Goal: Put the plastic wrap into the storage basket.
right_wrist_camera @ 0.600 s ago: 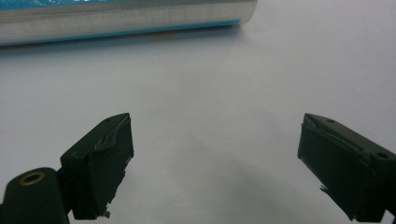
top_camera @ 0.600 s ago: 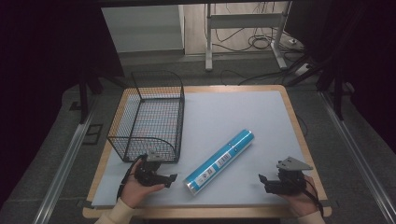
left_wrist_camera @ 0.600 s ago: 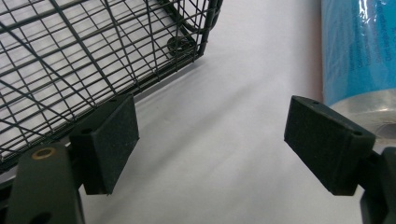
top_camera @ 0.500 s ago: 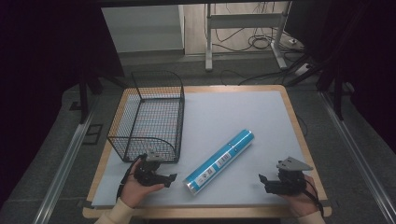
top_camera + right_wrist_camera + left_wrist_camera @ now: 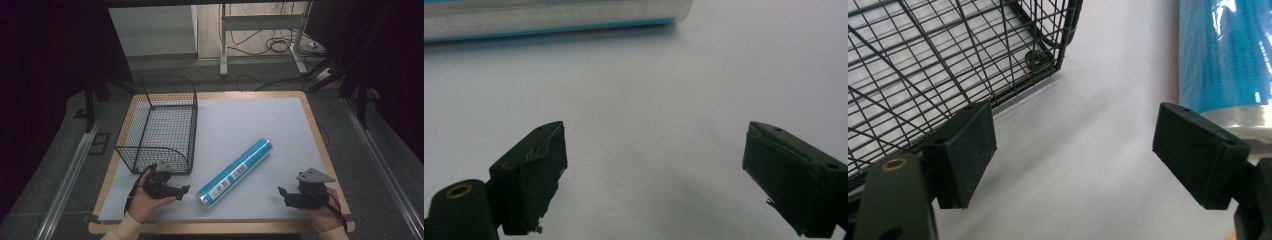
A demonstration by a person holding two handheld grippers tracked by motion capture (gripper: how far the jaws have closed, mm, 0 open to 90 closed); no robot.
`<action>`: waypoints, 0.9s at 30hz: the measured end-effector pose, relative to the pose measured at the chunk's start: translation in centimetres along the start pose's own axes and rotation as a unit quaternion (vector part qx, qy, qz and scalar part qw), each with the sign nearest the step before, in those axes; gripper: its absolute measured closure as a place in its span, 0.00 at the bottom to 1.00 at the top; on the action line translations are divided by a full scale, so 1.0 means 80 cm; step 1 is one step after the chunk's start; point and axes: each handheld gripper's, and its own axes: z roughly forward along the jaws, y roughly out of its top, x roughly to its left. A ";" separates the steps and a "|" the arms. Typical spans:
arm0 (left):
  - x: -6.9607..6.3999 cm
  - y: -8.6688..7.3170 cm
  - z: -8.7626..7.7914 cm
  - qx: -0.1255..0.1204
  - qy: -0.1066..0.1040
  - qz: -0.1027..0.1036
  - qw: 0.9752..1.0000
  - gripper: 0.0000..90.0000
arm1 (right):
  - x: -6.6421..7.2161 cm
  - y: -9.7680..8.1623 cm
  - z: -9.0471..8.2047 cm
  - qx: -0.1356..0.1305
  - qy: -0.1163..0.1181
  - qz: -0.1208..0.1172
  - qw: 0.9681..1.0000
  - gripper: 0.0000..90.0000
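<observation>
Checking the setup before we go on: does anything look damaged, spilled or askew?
Nothing spilled. The blue tube lies slantwise on the table, beside the wire basket, not in it. The right gripper has frayed, peeling pads; its jaws stand open and empty.

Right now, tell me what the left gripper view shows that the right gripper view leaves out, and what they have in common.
Left gripper view: the black wire basket with its near corner on the table, and the blue wrapper of the tube above its silver end, with the left hand-held gripper open on bare table.

Right gripper view: the right hand-held gripper, open and empty, and the tube's side as a silvery band with a thin blue edge.

Shared: the tube and the pale table surface, with nothing between either pair of jaws.
</observation>
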 end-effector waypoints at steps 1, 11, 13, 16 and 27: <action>-0.001 0.000 -0.001 -0.002 0.000 -0.001 1.000 0.19 | 0.000 0.000 0.000 0.000 0.000 0.000 1.000 0.12; -0.010 0.011 -0.014 -0.003 -0.005 0.011 1.000 0.19 | 0.001 0.000 0.000 0.002 -0.002 -0.003 1.000 0.13; -0.012 0.013 -0.015 -0.005 -0.008 0.013 1.000 0.19 | 0.001 0.000 0.000 0.003 -0.001 -0.003 1.000 0.13; -0.015 0.015 -0.017 -0.007 -0.011 0.012 1.000 0.19 | 0.000 0.000 -0.001 0.002 -0.002 -0.004 1.000 0.13; -0.021 0.023 -0.023 -0.007 -0.011 0.018 1.000 0.19 | 0.001 0.000 -0.002 -0.001 -0.001 -0.004 1.000 0.13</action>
